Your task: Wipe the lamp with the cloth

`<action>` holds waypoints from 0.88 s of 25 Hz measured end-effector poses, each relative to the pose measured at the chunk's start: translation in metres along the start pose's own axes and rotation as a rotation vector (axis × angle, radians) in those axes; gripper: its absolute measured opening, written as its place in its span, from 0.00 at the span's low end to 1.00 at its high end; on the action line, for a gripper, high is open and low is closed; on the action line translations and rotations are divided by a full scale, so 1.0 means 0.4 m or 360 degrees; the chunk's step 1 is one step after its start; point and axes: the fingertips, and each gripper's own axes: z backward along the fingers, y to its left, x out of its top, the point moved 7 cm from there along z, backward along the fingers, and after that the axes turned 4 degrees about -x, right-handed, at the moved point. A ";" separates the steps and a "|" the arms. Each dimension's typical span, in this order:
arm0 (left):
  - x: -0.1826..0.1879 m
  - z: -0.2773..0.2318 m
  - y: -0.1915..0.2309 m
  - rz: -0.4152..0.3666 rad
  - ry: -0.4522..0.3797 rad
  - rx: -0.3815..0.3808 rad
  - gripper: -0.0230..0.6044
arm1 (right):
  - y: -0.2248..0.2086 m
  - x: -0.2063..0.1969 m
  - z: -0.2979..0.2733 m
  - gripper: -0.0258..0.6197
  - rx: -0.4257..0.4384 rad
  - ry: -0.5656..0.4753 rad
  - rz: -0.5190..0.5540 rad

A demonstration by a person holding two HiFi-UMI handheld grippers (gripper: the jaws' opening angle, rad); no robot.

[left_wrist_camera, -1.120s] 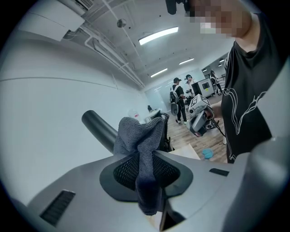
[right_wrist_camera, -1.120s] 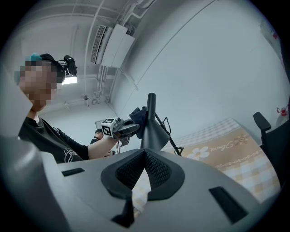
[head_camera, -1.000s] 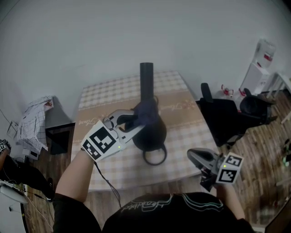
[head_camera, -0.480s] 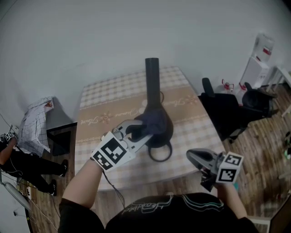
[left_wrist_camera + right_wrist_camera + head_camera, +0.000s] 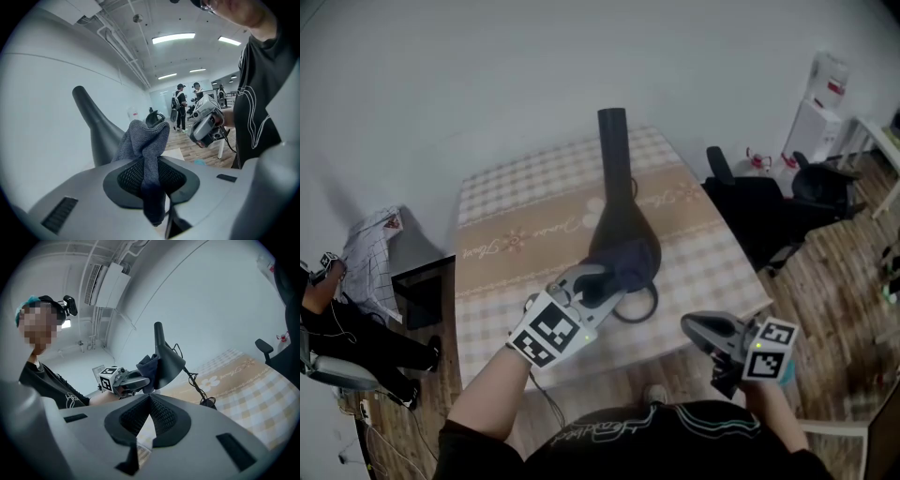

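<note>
- Shows a matte black lamp [image 5: 621, 225] on the checked table [image 5: 502, 239], near its middle.
- Starts as a narrow tube at the far end, then widens into a smooth, rounded bell towards the near side.
- Ends in a dark ring [image 5: 638, 305] lying on the table at the near foot.
- Trails a thin black cable [image 5: 196, 384] down to the tabletop, seen from the right gripper view.
- Pinches a grey-blue cloth [image 5: 631, 258] in the left gripper [image 5: 605, 281], jaws clamped on the bunched fabric, with a fold standing up past the tips.
- Presses that cloth against the wide lower part of the lamp, on the near-left side.
- Holds the right gripper [image 5: 705, 328] off the table's near right edge, well apart from the lamp, jaws pressed together with nothing between them.
</note>
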 end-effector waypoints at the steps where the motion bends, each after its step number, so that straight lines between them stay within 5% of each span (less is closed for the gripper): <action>1: -0.007 -0.001 -0.006 0.0011 0.0000 -0.0006 0.15 | 0.004 -0.006 0.000 0.06 -0.0010 -0.0003 -0.0004; 15: -0.057 0.011 -0.101 0.0174 -0.0018 -0.0168 0.15 | 0.047 -0.035 -0.013 0.06 -0.0028 0.0014 -0.0008; 22: 0.027 0.072 -0.098 0.0264 -0.0179 0.0034 0.15 | -0.009 0.020 -0.016 0.06 0.0119 0.0017 0.0060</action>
